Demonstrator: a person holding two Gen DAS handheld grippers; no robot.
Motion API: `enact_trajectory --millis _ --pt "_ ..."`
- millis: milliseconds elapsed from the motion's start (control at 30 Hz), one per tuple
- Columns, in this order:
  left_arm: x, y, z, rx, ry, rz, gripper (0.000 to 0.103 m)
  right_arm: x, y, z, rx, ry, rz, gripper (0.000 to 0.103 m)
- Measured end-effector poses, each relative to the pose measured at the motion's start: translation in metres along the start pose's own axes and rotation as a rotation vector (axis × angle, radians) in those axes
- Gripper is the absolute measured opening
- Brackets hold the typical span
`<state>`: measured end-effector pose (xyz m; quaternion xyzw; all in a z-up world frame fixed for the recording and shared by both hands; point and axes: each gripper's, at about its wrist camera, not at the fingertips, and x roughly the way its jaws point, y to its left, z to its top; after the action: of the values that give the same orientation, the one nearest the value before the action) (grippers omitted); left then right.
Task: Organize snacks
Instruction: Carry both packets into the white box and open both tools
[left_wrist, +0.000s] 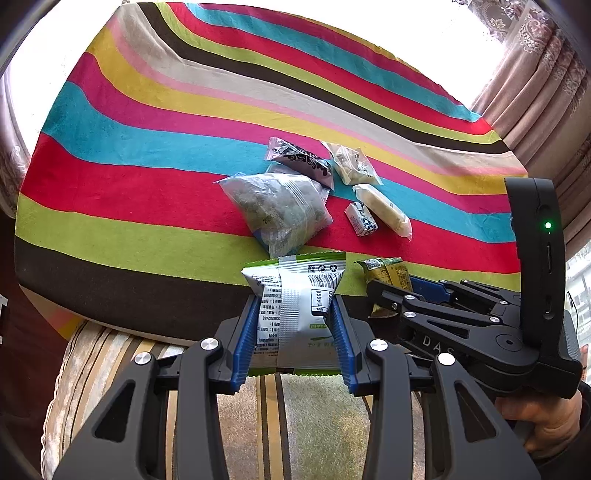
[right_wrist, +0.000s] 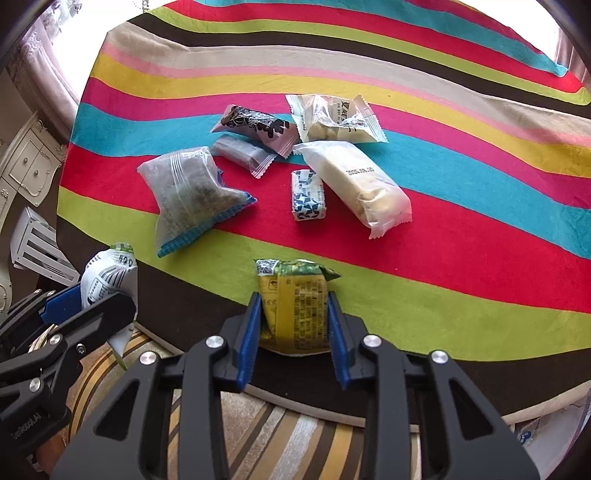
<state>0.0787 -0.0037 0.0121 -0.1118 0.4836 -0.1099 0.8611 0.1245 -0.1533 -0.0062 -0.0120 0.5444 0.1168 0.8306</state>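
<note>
- Your left tool (left_wrist: 295, 321) is clamped on a white-and-green snack packet (left_wrist: 295, 295); the blue pads press its two sides and it stands clear of the striped cloth (left_wrist: 147, 177).
- Your right tool (right_wrist: 295, 325) is clenched on a yellow-green snack packet (right_wrist: 293, 302), pads tight on both edges. The packet's far end hangs over the green stripe; whether it touches the cloth, you cannot tell.
- Both packets sit at the near edge of the surface, close to each other and well apart from the loose group. My read: you hold one in each tool so both can be carried to a sorting spot at once.
- Count of loose snacks on the cloth, from the right wrist view: six.
  - one large clear bag with a blue seam (right_wrist: 188, 195)
  - one dark-printed wrapper (right_wrist: 255, 125)
  - one small clear wrapper (right_wrist: 243, 153) just beside it
  - one clear bag of pale pieces (right_wrist: 332, 120)
  - one long pale bar (right_wrist: 358, 184)
  - one small blue-and-white block (right_wrist: 308, 194), touching the bar's side
- Total in view: eight snacks, two held, six lying.
- No bin or tray shows, so where they should go stays a guess.
</note>
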Motion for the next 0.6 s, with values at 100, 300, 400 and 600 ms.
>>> enact_trajectory --millis 100,300,400,600 --pt "-0.003 -0.007 0.0 0.01 -0.004 0.009 0.037 -0.013 -0.009 -0.002 0.02 -0.033 0.022 0.033" --pt "-0.004 -0.03 0.0 0.056 -0.001 0.014 0.037 -0.041 -0.041 -0.016 0.094 -0.091 0.109 0.033" --pt "-0.002 -0.049 -0.002 0.092 0.003 0.008 0.037 -0.053 -0.061 -0.025 0.13 -0.119 0.133 0.033" --pt "0.003 -0.101 -0.009 0.179 0.017 -0.021 0.037 -0.082 -0.108 -0.053 0.223 -0.181 0.161 0.033"
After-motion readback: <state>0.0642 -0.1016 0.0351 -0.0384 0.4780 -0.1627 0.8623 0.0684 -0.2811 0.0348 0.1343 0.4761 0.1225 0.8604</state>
